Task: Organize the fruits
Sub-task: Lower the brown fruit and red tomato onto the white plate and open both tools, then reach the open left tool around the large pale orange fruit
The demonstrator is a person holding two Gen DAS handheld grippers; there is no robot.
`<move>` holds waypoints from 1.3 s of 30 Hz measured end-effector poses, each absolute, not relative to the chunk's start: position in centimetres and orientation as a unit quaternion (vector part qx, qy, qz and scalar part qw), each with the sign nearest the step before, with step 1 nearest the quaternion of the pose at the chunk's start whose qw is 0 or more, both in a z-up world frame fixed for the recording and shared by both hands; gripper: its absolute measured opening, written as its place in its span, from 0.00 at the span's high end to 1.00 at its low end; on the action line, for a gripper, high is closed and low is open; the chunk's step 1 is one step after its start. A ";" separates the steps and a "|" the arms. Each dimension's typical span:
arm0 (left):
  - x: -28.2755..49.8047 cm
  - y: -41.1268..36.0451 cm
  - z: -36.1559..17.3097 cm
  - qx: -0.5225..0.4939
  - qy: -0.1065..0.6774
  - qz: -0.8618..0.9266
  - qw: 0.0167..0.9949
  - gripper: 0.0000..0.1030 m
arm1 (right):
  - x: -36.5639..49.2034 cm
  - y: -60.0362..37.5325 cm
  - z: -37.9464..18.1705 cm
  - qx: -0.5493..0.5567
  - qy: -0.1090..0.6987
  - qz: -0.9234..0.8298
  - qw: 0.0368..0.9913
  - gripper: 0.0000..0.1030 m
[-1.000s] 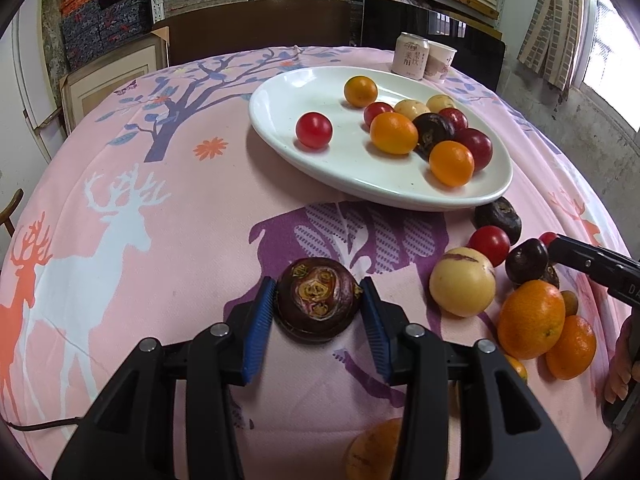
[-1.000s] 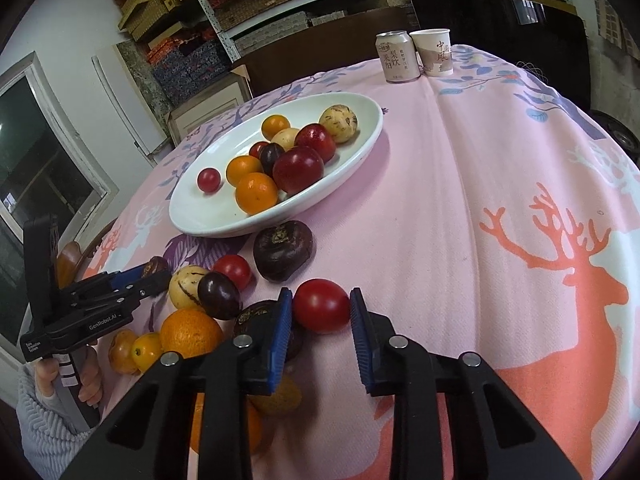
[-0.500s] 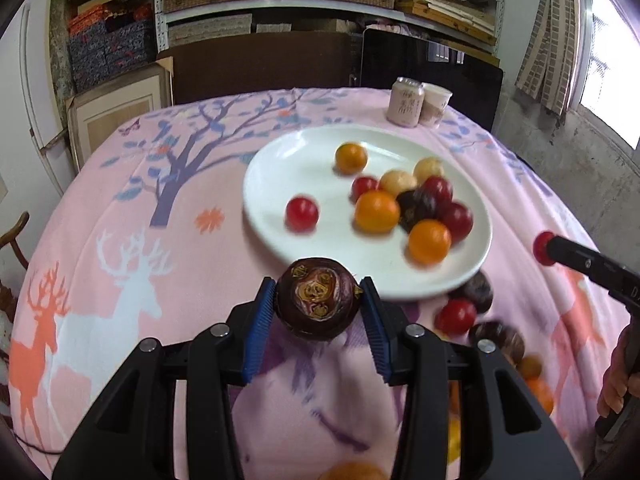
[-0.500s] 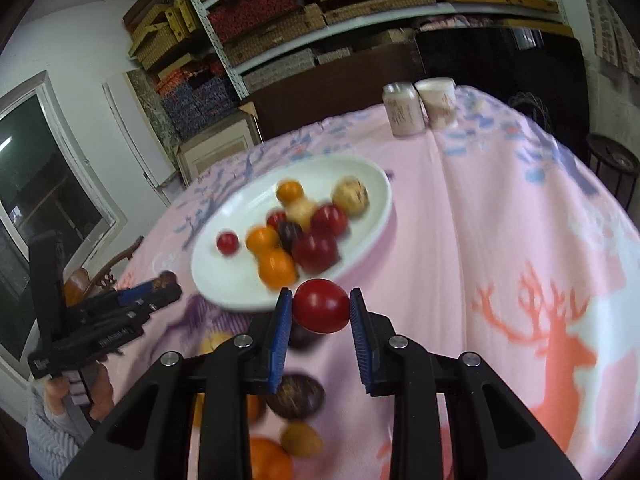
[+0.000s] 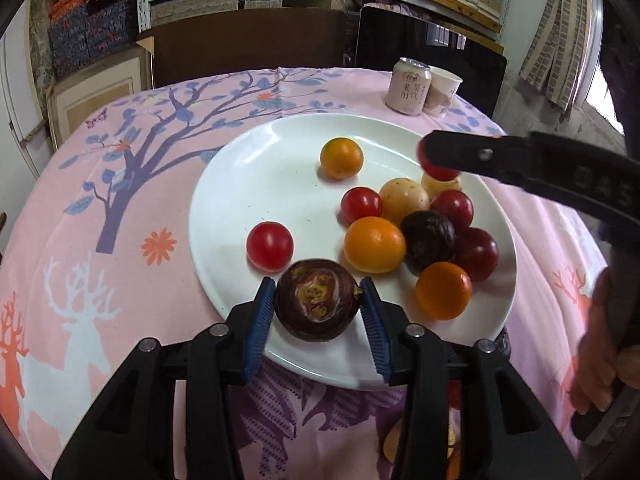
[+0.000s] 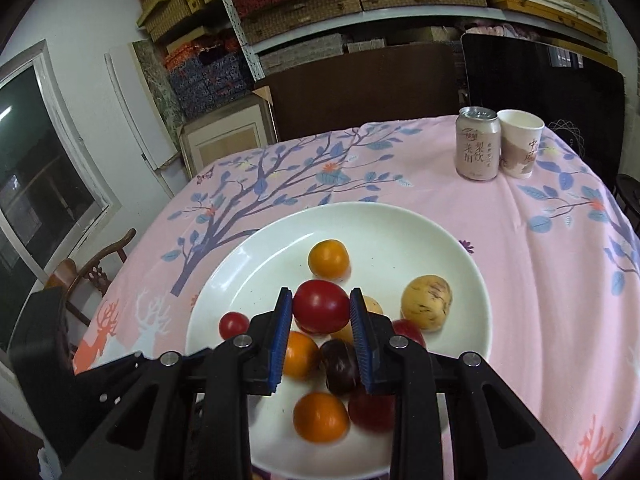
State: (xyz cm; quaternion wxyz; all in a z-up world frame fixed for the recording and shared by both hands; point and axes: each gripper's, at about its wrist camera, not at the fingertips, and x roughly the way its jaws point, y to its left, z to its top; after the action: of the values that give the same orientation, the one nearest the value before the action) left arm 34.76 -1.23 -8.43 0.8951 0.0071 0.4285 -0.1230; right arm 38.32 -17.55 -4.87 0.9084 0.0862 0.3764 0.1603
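A white oval plate (image 5: 256, 184) (image 6: 404, 228) on the pink tablecloth holds several fruits: oranges, red tomatoes, dark purple and yellow fruits. My left gripper (image 5: 318, 306) is shut on a dark purple fruit (image 5: 318, 305) and holds it over the plate's near rim. My right gripper (image 6: 320, 310) is shut on a red tomato (image 6: 320, 306) and holds it above the fruits in the plate; it also shows in the left wrist view (image 5: 520, 164), coming in from the right over the plate's far side.
A drink can (image 5: 409, 86) (image 6: 478, 144) and a paper cup (image 5: 442, 91) (image 6: 520, 142) stand at the table's far edge. A few loose fruits (image 5: 420, 440) lie on the cloth under my left gripper. Shelves and a dark chair back stand behind the table.
Both grippers lifted their fruits off the cloth and carried them forward over the plate. The loose fruit pile has dropped out of view below.
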 end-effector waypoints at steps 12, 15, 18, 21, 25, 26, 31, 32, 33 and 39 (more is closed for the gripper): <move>31.9 0.3 -6.7 0.010 0.386 -0.101 0.917 0.34 | 34.1 -20.4 -3.4 0.112 0.317 0.155 0.929 0.41; 29.9 2.1 -6.6 -0.017 0.383 -0.094 0.919 0.32 | 30.3 -22.8 -3.9 0.116 0.295 0.131 0.939 0.29; 26.6 3.5 -6.8 -0.026 0.376 -0.081 0.923 0.31 | 27.1 -25.7 -5.1 0.160 0.294 0.116 0.935 0.29; 23.6 4.2 -7.3 -0.028 0.371 -0.076 0.925 0.30 | 24.0 -28.7 -6.9 0.218 0.295 0.111 0.924 0.28; 19.2 4.8 -7.7 -0.026 0.362 -0.078 0.929 0.28 | 21.0 -30.6 -8.8 0.255 0.304 0.103 0.912 0.28; 18.5 4.8 -7.8 -0.026 0.361 -0.077 0.929 0.24 | 20.6 -30.7 -9.0 0.259 0.303 0.103 0.911 0.28; 15.2 5.5 -8.1 -0.032 0.367 -0.064 0.927 0.14 | 19.6 -30.6 -9.2 0.262 0.296 0.108 0.912 0.22; 15.2 5.5 -8.3 -0.030 0.374 -0.059 0.925 0.14 | 19.4 -30.4 -9.3 0.257 0.295 0.109 0.914 0.22; 15.1 5.4 -8.6 -0.020 0.381 -0.048 0.923 0.14 | 19.3 -30.2 -9.1 0.250 0.294 0.109 0.916 0.22; 15.0 3.3 -9.0 0.045 0.392 -0.031 0.919 0.14 | 19.3 -29.0 -9.0 0.209 0.302 0.108 0.924 0.19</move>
State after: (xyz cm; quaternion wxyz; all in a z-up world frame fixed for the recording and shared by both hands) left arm 14.95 3.29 -9.01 0.9185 0.0451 0.3916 -0.0315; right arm 19.33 -29.00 -9.01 0.9239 0.2088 0.3017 0.1084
